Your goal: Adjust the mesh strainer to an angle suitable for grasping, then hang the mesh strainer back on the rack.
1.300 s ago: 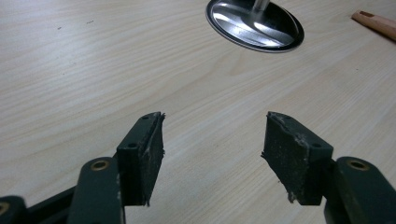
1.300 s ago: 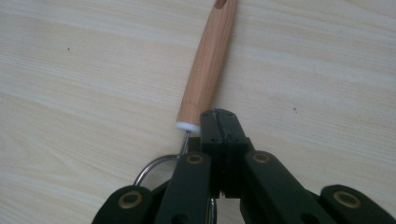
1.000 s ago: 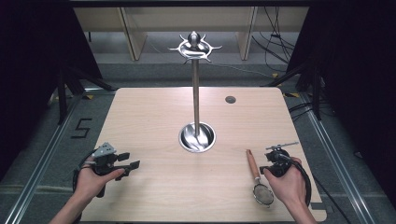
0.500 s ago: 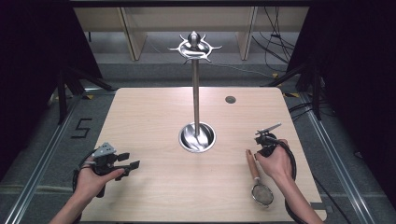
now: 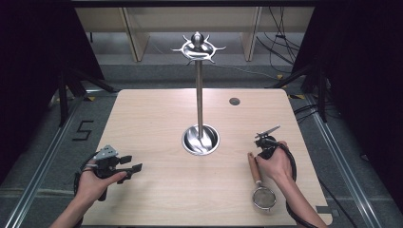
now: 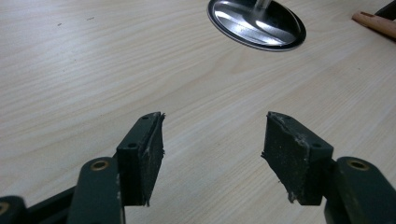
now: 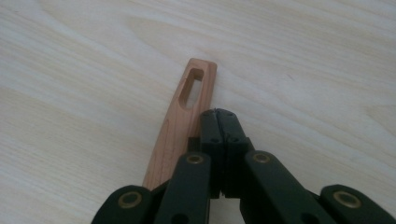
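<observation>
A small mesh strainer (image 5: 264,197) with a wooden handle (image 5: 254,170) lies on the table at the right, its slotted handle end pointing away from me. My right gripper (image 5: 259,151) points down at the tabletop beside that end. In the right gripper view its jaws (image 7: 218,115) are shut with nothing between them, just right of the handle (image 7: 173,136). My left gripper (image 5: 134,164) rests low over the table's near left. It stands open (image 6: 215,135) and holds nothing.
A tall metal stand (image 5: 199,95) with a ring of hooks on top rises from a round shiny base (image 5: 201,140) at the table's middle; the base (image 6: 257,25) lies ahead of the left jaws. A small dark hole (image 5: 234,101) marks the far right of the tabletop.
My right hand has moved left and a little away from me, from beside the strainer's handle to its slotted end. The left hand has stayed put.
</observation>
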Demonstrator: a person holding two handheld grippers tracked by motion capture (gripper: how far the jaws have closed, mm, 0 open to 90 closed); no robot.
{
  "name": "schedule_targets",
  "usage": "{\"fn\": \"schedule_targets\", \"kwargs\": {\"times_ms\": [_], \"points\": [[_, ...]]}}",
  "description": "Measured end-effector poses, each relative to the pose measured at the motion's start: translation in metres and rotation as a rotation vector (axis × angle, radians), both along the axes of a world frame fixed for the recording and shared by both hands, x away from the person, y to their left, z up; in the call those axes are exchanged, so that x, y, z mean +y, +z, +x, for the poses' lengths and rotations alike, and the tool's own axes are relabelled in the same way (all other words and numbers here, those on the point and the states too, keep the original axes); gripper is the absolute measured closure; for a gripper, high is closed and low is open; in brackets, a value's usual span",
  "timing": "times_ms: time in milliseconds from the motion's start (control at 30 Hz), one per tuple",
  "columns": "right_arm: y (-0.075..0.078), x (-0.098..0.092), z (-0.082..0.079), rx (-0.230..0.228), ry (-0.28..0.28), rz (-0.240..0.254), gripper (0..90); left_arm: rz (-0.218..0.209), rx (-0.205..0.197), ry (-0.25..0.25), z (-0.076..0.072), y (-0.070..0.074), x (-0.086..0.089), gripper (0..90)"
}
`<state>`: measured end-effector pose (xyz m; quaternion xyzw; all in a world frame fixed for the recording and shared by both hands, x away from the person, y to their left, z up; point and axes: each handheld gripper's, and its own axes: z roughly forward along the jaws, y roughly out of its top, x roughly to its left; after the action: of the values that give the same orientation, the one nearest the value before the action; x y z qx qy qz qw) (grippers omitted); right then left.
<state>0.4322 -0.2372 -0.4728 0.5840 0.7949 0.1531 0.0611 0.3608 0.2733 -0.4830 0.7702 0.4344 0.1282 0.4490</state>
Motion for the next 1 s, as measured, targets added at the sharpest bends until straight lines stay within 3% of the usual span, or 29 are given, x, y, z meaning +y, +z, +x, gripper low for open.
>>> {"fn": "schedule_targets", "kwargs": {"times_ms": [67, 400, 467, 500, 533, 567, 633, 767, 900, 933, 967, 1000], "points": [[-0.001, 0.003, 0.000, -0.007, 0.018, 0.023, 90.0, 0.006, -0.005, -0.006, 0.000, 0.000, 0.000, 36.8], [0.002, 0.029, -0.013, -0.013, 0.141, 0.021, 88.8, -0.003, -0.010, -0.005, 0.002, 0.002, 0.000, 36.9], [0.004, 0.032, -0.015, -0.011, 0.124, 0.030, 86.0, -0.001, -0.007, -0.011, 0.002, 0.002, 0.000, 36.9], [0.006, 0.031, -0.016, -0.050, 0.102, 0.003, 80.2, -0.007, -0.010, -0.013, 0.002, 0.001, -0.001, 36.9], [0.009, 0.029, -0.016, -0.087, 0.120, 0.012, 77.4, -0.006, -0.010, -0.010, 0.003, 0.002, -0.001, 36.9], [0.012, 0.027, -0.017, -0.097, 0.111, 0.006, 74.3, -0.006, -0.005, -0.013, 0.003, 0.002, -0.001, 37.0], [0.019, 0.024, -0.021, -0.062, 0.070, 0.031, 68.8, -0.007, -0.001, -0.017, 0.004, 0.002, -0.001, 37.0], [0.024, 0.021, -0.023, -0.036, 0.071, 0.034, 61.6, -0.016, 0.001, -0.011, 0.006, 0.000, -0.002, 37.2], [0.026, 0.026, -0.024, 0.008, 0.090, 0.020, 59.4, -0.010, -0.001, -0.012, 0.005, 0.001, -0.002, 37.2], [0.026, 0.031, -0.027, 0.039, 0.113, -0.001, 59.3, -0.009, -0.002, -0.011, 0.003, 0.002, -0.001, 37.2], [0.027, 0.036, -0.030, 0.068, 0.092, -0.005, 59.3, -0.009, -0.003, -0.010, 0.002, 0.003, -0.001, 37.2], [0.027, 0.037, -0.032, 0.085, 0.108, -0.017, 59.2, -0.009, -0.003, -0.010, 0.002, 0.003, -0.001, 37.2]]}}
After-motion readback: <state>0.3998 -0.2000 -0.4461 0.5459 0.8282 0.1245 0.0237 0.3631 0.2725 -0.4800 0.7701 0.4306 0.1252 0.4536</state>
